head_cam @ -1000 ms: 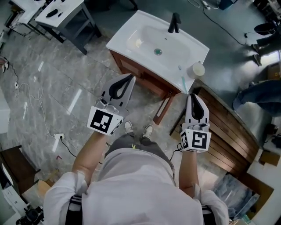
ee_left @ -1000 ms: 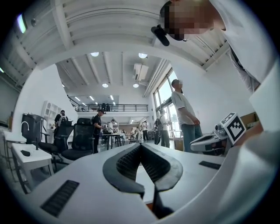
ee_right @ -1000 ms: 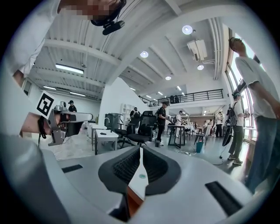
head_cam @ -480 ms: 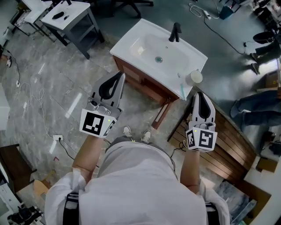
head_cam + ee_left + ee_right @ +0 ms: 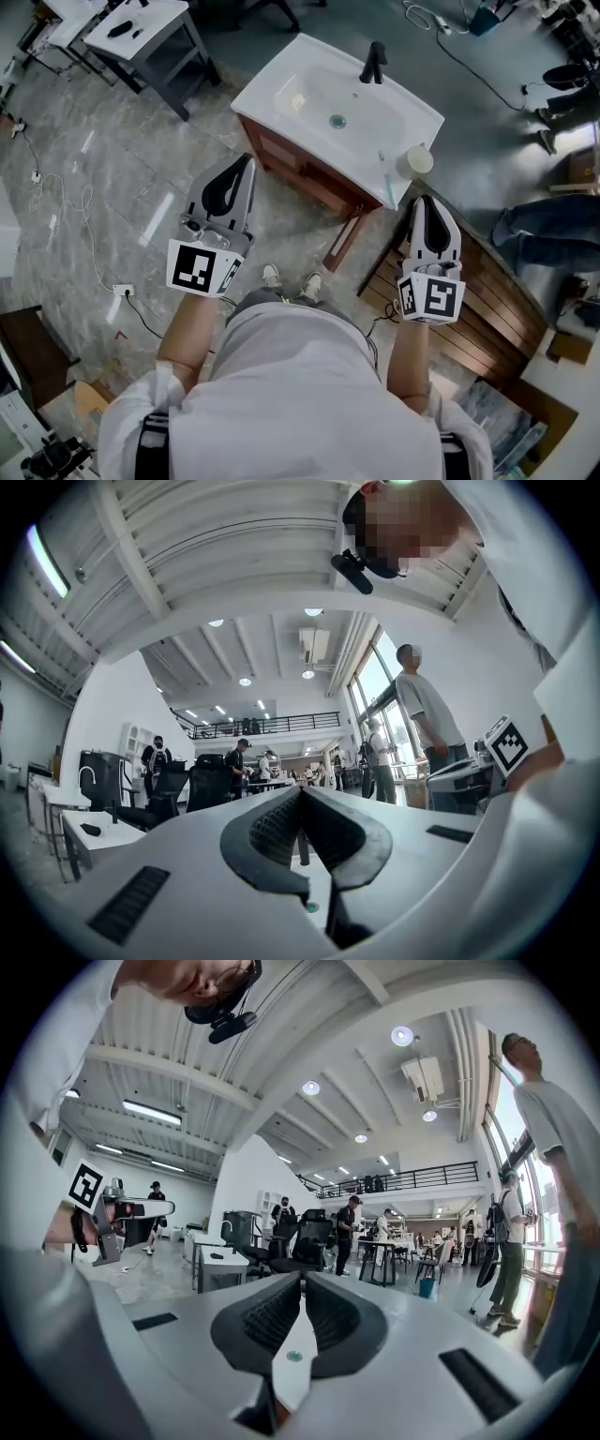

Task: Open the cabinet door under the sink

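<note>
A white sink [image 5: 309,89] with a black tap [image 5: 375,53] tops a brown wooden cabinet [image 5: 298,167], seen from above in the head view. A brown door panel [image 5: 343,244] sticks out from the cabinet's front right, standing ajar. My left gripper [image 5: 247,157] hovers in front of the cabinet's left part, jaws shut and empty. My right gripper [image 5: 424,198] is held to the right of the ajar panel, also shut on nothing. Both gripper views look up into the hall; the left gripper [image 5: 302,790] and right gripper [image 5: 302,1277] show closed jaws.
A cup [image 5: 420,160] and a toothbrush [image 5: 386,178] lie on the sink's right corner. A slatted wooden platform [image 5: 492,281] lies at the right, a grey table [image 5: 150,28] at the upper left. Cables and a socket [image 5: 124,291] are on the floor.
My left gripper has drifted left and slightly back from the cabinet. The right gripper has shifted a little to the right. Both stay shut.
</note>
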Action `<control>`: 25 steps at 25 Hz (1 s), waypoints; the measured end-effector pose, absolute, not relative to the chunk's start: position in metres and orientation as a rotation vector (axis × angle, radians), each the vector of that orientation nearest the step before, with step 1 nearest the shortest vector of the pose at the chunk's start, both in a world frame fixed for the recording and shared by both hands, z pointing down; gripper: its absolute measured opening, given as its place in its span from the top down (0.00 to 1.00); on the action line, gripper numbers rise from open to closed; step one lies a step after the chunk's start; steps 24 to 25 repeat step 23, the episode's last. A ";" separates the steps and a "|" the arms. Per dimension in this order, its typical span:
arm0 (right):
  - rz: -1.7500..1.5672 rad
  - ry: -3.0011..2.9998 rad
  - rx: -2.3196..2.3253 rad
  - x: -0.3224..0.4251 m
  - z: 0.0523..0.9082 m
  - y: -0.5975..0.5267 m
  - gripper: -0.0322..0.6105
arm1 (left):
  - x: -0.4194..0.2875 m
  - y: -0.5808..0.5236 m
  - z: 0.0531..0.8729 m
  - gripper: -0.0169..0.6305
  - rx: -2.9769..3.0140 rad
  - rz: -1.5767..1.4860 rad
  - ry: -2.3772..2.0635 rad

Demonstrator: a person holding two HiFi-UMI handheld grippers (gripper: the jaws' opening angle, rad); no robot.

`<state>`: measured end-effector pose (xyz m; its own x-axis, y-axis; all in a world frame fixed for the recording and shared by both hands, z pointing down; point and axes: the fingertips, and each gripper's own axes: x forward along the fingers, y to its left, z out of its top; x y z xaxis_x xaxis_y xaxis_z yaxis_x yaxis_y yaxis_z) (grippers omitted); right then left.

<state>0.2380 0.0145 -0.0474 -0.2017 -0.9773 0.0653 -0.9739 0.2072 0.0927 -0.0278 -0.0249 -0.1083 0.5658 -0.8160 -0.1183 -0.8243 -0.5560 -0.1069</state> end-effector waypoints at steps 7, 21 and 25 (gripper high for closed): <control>-0.060 -2.346 1.924 0.240 -0.046 0.015 0.88 | -0.033 -0.028 -0.103 0.96 -2.630 0.073 1.407; -0.073 -2.344 1.921 0.237 -0.049 0.023 0.88 | -0.035 -0.019 -0.103 0.96 -2.629 0.080 1.406; -0.073 -2.346 1.924 0.236 -0.049 0.025 0.88 | -0.036 -0.017 -0.102 0.96 -2.630 0.082 1.412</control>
